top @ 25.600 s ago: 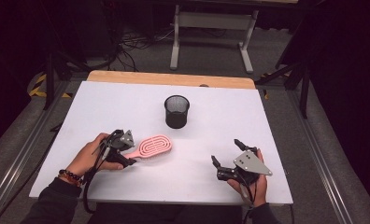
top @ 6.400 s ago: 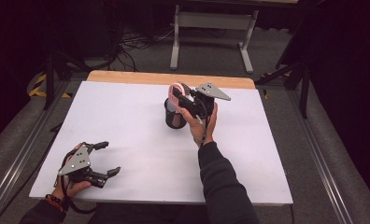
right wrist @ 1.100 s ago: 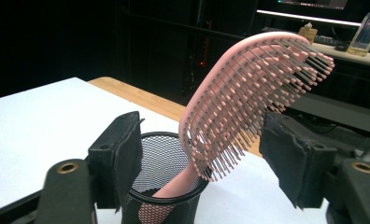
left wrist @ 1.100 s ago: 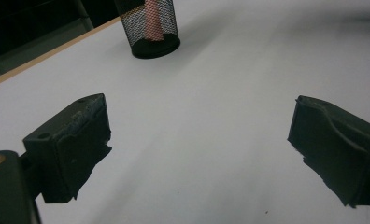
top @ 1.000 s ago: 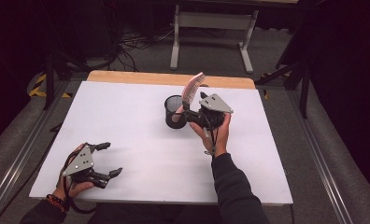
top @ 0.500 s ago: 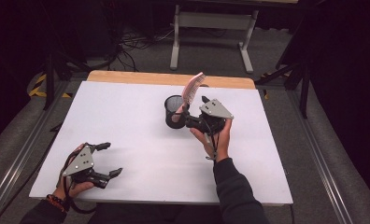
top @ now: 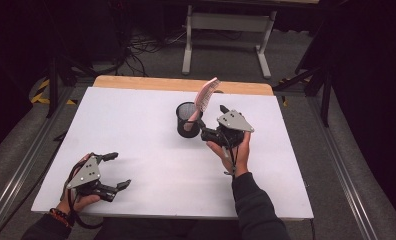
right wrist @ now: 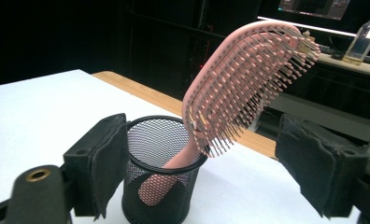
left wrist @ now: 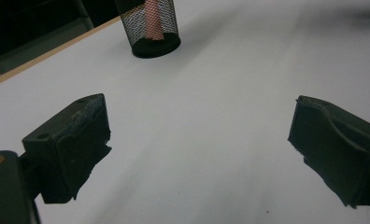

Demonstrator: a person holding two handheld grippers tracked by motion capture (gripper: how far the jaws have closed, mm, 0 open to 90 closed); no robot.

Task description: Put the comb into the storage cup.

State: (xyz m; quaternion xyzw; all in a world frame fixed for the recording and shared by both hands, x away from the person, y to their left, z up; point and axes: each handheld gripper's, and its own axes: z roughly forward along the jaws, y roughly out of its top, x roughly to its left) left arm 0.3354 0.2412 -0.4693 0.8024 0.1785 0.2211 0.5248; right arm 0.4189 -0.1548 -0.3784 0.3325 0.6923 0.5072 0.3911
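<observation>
Hairbrush [right wrist: 248,88], pink, stands handle-down in the black mesh cup [right wrist: 162,186], its bristled head leaning out over the rim toward the upper right of the right gripper view. The right tool [top: 212,121] sits just beside the cup near the middle of the high view, and its jaws have just been opening: they now stand apart on either side of the cup and the brush, and no pad touches either one. In the high view the brush head [top: 207,94] sticks up above the cup [top: 187,120], tilted toward the far edge of the counter [top: 136,115].

Farther out, at the lower left of the high view, the left tool [top: 117,170] rests in the person's hand low over the white counter, jaws spread wide with nothing between them. From its own view the two black jaws frame bare white surface, and the cup [left wrist: 150,28] with the pink handle inside it shows at the top of the frame, well apart from that tool.
</observation>
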